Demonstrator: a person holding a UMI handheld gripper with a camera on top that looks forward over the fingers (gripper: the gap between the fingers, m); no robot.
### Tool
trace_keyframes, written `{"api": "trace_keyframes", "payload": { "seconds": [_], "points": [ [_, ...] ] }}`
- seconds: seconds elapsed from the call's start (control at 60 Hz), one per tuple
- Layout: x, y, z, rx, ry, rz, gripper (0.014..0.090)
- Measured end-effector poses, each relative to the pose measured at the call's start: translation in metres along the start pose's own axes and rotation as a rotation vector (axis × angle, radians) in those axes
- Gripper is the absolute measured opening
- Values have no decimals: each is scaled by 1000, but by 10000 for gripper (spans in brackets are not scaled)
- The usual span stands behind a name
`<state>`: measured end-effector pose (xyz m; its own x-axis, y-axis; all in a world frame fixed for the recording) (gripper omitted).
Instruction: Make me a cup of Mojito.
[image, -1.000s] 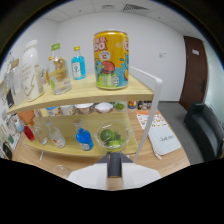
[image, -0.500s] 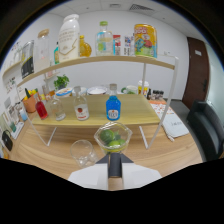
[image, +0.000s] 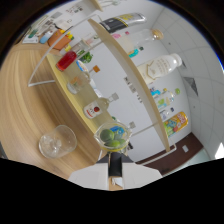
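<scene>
One view only, and it's rolled hard over. I've got the glass of limes (image: 112, 137) clenched in the gripper (image: 114, 165), sitting just ahead of the fingertips. The empty glass with ice (image: 56, 142) stands on the wooden table (image: 20, 100), left of my load and near.

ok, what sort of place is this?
Looks like a mock drinks station in an office or lab room: a two-tier wooden shelf stocked with bottles and cans, an empty glass on the table, and a glass bowl of limes just ahead of the gripper.
</scene>
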<state>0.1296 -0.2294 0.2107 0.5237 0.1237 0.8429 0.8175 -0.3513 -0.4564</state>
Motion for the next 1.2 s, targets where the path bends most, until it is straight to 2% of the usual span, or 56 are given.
{"api": "trace_keyframes", "payload": {
  "seconds": [0.25,0.383,0.55,0.65,0.933,1.083,1.2],
  "points": [
    [7,-30,4,201,60,-509,152],
    [3,-36,6,267,70,-723,152],
    [-8,-40,9,318,71,-899,153],
    [-12,-40,12,320,71,-925,154],
    [-6,-54,3,333,58,-681,155],
    [23,-56,-15,313,18,-237,153],
    [47,-38,-26,259,-43,189,156]
  ]
}}
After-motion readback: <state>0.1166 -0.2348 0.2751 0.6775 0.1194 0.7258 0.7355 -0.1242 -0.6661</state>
